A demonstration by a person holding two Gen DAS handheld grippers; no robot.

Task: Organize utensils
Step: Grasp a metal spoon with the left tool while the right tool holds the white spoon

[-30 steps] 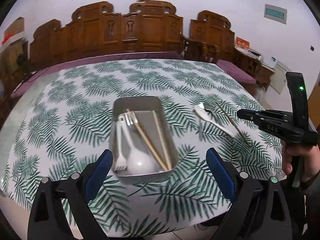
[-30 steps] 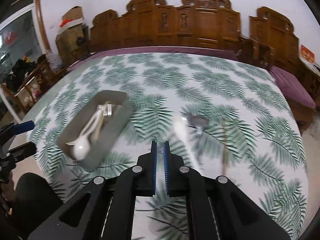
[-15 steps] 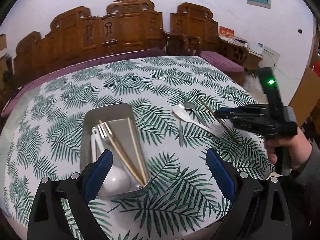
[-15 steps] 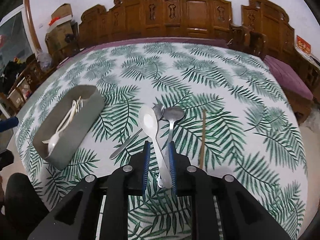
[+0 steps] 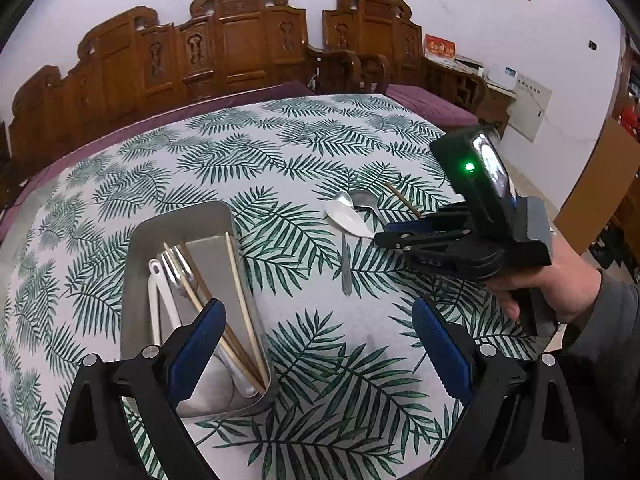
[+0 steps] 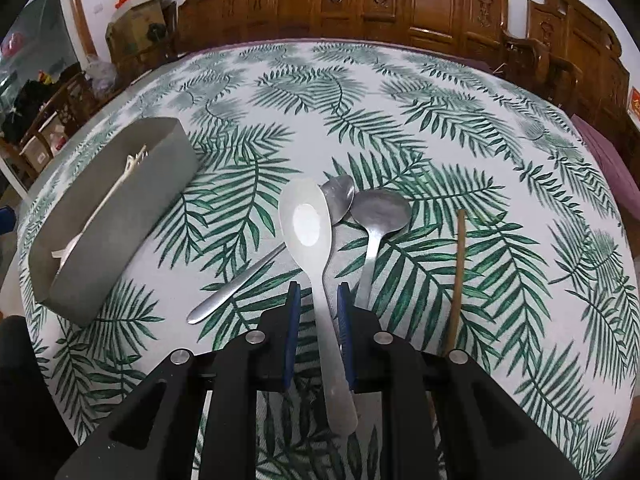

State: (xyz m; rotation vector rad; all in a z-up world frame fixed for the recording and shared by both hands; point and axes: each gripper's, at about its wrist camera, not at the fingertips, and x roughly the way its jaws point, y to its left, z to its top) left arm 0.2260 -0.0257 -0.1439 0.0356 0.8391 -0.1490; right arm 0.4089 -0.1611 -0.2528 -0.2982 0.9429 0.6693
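Blue-padded right hand-held gripper [image 6: 318, 300] straddles white plastic spoon [image 6: 308, 224] handle on bench [image 6: 440, 128], jaws slightly apart, not pinching; left hand-held gripper [image 5: 320, 344] spread wide near metal tray [image 5: 176, 232]; two metal spoons [image 6: 380, 210] and chopstick [image 6: 458, 264] beyond.

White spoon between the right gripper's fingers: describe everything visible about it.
The white spoon looks like matte plastic or ceramic, with a broad oval bowl facing up and a long flat handle widening at its end. It lies on the leaf-print tablecloth, handle running back between the fingers of the right gripper, which straddle it with a gap on each side. Its bowl overlaps a metal spoon that crosses beneath it; whether it touches the other metal spoon is unclear.
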